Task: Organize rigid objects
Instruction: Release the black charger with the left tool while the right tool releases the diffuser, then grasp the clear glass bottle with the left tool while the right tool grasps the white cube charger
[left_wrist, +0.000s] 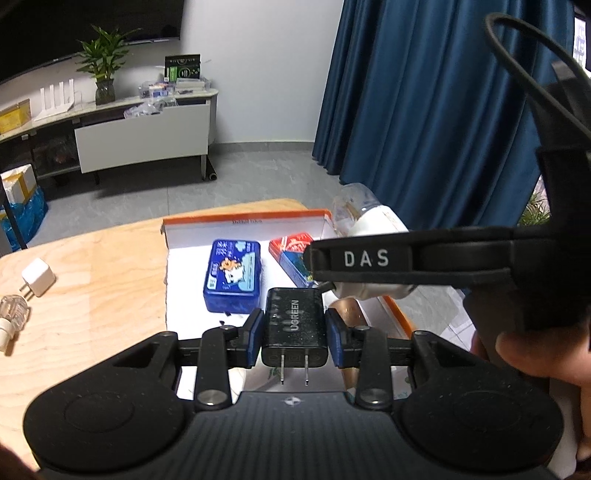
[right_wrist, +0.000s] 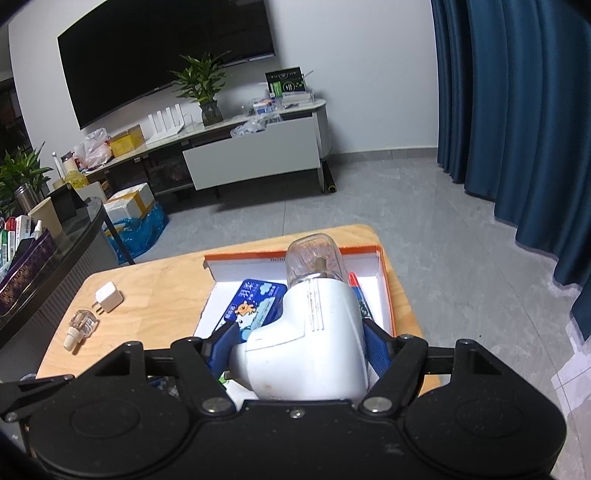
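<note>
Left tongs (left_wrist: 294, 338) clamp the black charger (left_wrist: 294, 325) & right tongs (right_wrist: 295, 349) grip the white plug-in (right_wrist: 306, 332), both over the box (right_wrist: 384, 295) w/ tin (left_wrist: 232, 278) + packs inside; white charger (right_wrist: 108, 296) & vial (right_wrist: 82, 326) left on counter (right_wrist: 155, 310), far left.

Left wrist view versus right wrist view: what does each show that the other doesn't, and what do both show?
Only the left wrist view shows the left claw shut on a black charger, prongs toward the camera, and the right claw's arm marked DAS crossing in from the right.

Only the right wrist view shows the right claw gripping the white plug-in device from behind, plus the dark side table.

Both show the orange-rimmed box, blue tin, white adapter and small clear bottle.
</note>
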